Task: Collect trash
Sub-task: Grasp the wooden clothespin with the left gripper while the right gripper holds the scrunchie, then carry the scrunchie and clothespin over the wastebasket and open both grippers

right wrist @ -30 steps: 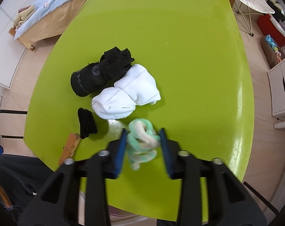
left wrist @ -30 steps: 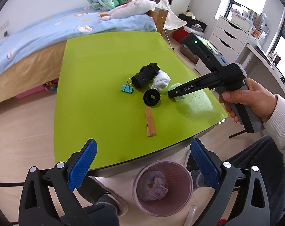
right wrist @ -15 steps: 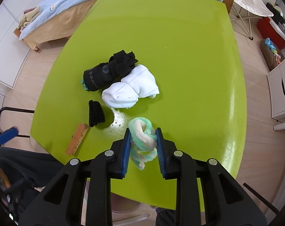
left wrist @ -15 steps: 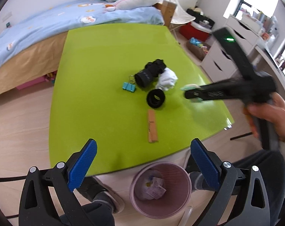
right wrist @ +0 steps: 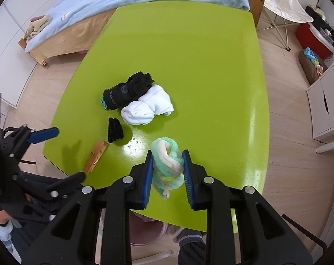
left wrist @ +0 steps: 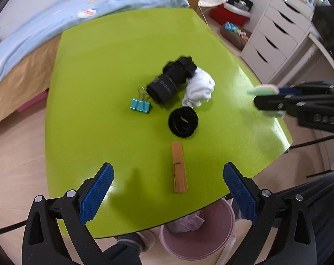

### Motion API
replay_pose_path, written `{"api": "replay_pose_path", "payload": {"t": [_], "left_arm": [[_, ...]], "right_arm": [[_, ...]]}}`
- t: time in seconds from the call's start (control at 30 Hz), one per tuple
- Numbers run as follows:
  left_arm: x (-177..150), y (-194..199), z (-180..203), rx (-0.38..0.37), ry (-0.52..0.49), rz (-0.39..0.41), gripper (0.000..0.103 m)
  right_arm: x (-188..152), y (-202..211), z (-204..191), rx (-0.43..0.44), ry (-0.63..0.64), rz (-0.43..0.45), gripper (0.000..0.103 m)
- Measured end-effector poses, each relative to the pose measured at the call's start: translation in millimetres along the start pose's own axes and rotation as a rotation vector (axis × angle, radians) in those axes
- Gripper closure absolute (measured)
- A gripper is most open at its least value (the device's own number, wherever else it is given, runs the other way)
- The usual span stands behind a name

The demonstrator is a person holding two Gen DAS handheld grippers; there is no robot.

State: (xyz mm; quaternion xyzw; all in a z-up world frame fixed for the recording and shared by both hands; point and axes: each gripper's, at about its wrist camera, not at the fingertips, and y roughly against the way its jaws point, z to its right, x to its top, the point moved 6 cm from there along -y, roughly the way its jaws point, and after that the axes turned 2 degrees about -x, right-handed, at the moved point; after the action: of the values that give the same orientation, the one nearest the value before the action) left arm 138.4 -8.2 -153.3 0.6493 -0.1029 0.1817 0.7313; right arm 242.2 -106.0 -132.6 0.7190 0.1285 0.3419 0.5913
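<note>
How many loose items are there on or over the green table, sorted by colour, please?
Black: 2, a rolled sleeve and a ring.
White: 1, a cloth.
Blue: 1, a clip bunch.
Wood: 1, a peg.
Mint and cream: 1, a fuzzy twist held in the right claw.
Total: 6.

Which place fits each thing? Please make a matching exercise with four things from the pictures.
Things:
1. fluffy green-and-white piece
2. wooden clothespin
3. pink bin
4. blue binder clips

Places:
A. on the floor, partly under the near edge of the table
B. beside the black roll
C. clamped in the right gripper
D. lying between the fingers of the open left gripper

Pairs: 1-C, 2-D, 3-A, 4-B
</note>
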Motion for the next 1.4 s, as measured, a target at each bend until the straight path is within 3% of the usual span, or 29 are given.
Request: {"api": "replay_pose_path", "payload": {"t": [0.03, 0.07, 0.13, 0.2, 0.27, 0.37, 0.5, 0.53, 0.9, 1.4], "left_arm": [[-0.7, -4.0, 1.3, 0.004, -0.005, -0.010, 0.010], [-0.7, -6.8, 2.0, 0.007, -0.008, -0.018, 0.023], [-3.1, -14.9, 2.1, 0.008, 0.002, -0.044, 0.035], [-4.6, -18.5, 2.2, 0.008, 0.002, -0.052, 0.040], [-6.2, -20.8, 2.4, 0.005, 0.006, -0.063, 0.059], [-8.4, -23.9, 2.0, 0.003, 0.008, -0.074, 0.078], [-7.1, -24.5, 4.5, -0.010, 0.003, -0.076, 0.083], [-7.4, -24.0, 5.6, -0.030, 0.003, -0.076, 0.088], [-14.3, -12.2, 6.2, -0.030, -0.025, -0.038, 0.089], [-33.6, 71.5, 29.2, -0.046, -0.077, 0.134, 0.089]], "right_arm": [[-0.1, 0.8, 0.9, -0.002, 0.000, 0.000, 0.077], [-1.0, 1.3, 2.1, -0.003, 0.000, 0.000, 0.077], [-2.6, 2.2, 4.1, -0.004, -0.002, 0.000, 0.077], [-3.8, 3.8, 4.7, -0.002, -0.005, 0.002, 0.077], [-5.2, 3.7, 4.3, 0.000, -0.006, 0.002, 0.077], [-5.3, 3.5, 4.4, 0.001, -0.005, 0.000, 0.077], [-4.1, 3.4, 4.6, 0.005, -0.004, 0.000, 0.077], [-3.8, 3.3, 4.7, 0.006, -0.003, 0.001, 0.077], [-13.4, 9.0, -2.9, 0.028, 0.002, 0.027, 0.077], [-61.5, 61.3, -34.0, 0.079, 0.029, 0.143, 0.077]]}}
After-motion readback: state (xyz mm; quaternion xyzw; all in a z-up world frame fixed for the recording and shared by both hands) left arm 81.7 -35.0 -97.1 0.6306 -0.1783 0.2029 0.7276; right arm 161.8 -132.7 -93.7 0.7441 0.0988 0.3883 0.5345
